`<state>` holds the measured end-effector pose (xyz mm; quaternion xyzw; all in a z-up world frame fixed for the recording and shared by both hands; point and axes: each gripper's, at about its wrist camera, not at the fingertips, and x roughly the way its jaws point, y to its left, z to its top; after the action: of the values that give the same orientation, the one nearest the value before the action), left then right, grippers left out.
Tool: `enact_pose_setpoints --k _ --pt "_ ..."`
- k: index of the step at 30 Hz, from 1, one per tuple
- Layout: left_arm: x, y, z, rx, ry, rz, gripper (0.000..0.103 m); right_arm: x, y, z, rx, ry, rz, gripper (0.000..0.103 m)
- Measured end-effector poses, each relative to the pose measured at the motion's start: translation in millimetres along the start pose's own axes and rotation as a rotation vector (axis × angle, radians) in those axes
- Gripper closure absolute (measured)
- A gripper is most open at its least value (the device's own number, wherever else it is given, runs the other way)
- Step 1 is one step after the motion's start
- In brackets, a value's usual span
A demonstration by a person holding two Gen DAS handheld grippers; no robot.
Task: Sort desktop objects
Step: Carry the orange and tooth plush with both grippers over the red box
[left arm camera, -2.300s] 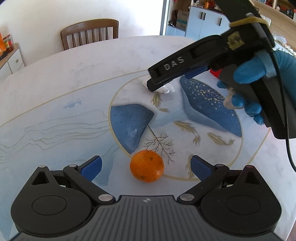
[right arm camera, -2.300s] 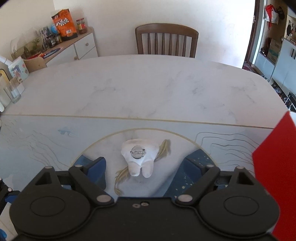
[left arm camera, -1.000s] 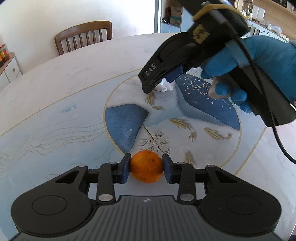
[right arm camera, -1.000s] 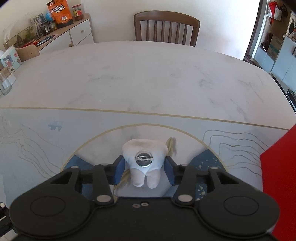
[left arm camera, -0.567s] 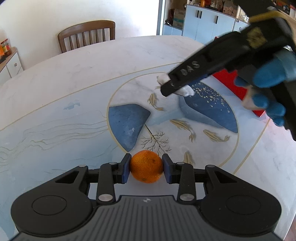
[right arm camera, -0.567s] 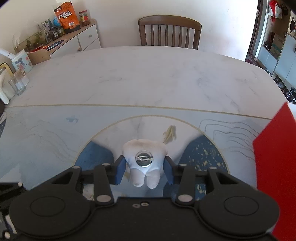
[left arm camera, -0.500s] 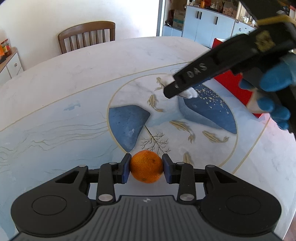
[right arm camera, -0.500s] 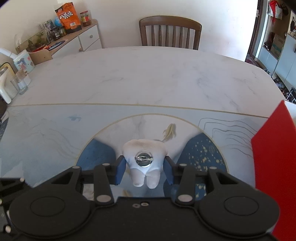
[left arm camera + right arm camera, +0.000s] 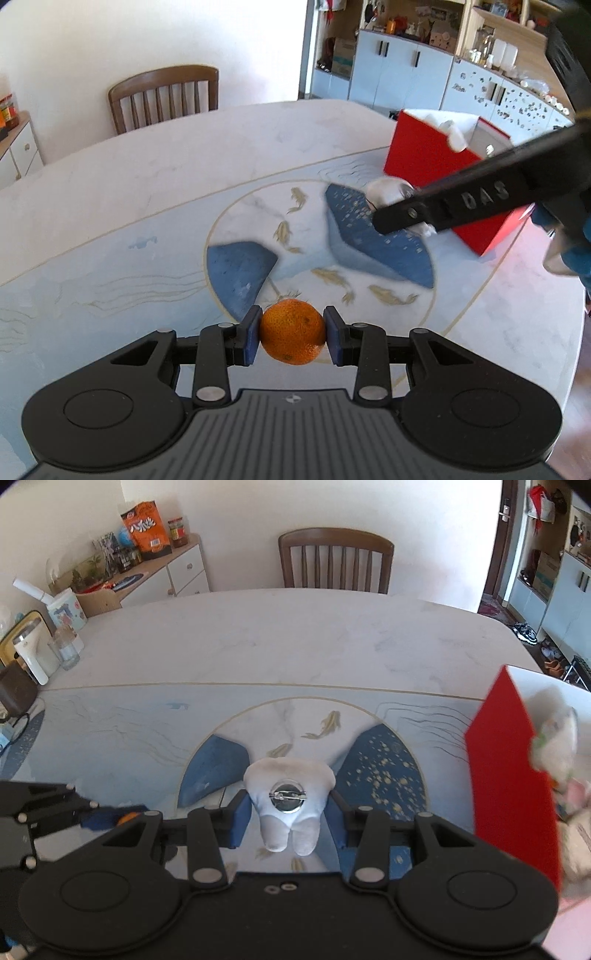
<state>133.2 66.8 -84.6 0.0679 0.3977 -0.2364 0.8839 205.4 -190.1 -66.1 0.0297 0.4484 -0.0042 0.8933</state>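
My left gripper [image 9: 291, 339] is shut on an orange tangerine [image 9: 292, 332], held just above the painted table. My right gripper [image 9: 290, 818] is shut on a white tooth-shaped plush [image 9: 290, 797] with a metal pin on its front, lifted off the table. In the left wrist view the right gripper [image 9: 397, 210] hangs over the blue patch beside the red box [image 9: 424, 158], with the white plush [image 9: 388, 188] showing at its tip. The red box [image 9: 509, 786] stands at the right edge in the right wrist view and holds several soft white items [image 9: 554, 738].
The round marble table [image 9: 277, 642] carries a painted circle with blue patches and fish. A wooden chair [image 9: 334, 559] stands at its far side. A sideboard [image 9: 155, 568] with snacks and jars lies at the left, with a kettle and cups [image 9: 33, 653] near the table's left edge.
Both grippers closed on their objects, then rose. The right gripper carried the plush rightwards toward the red box, which has come into view. The left gripper lifted the tangerine a little.
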Motion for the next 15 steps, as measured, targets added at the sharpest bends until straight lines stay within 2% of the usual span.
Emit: enact_pose_setpoints --k 6,15 --pt "-14.4 -18.0 11.4 0.017 -0.024 -0.015 0.068 -34.3 -14.1 -17.0 0.034 -0.039 0.000 0.060" --pt "-25.2 -64.0 43.4 0.042 -0.063 -0.055 0.068 -80.6 -57.0 -26.8 0.071 -0.080 0.018 0.060"
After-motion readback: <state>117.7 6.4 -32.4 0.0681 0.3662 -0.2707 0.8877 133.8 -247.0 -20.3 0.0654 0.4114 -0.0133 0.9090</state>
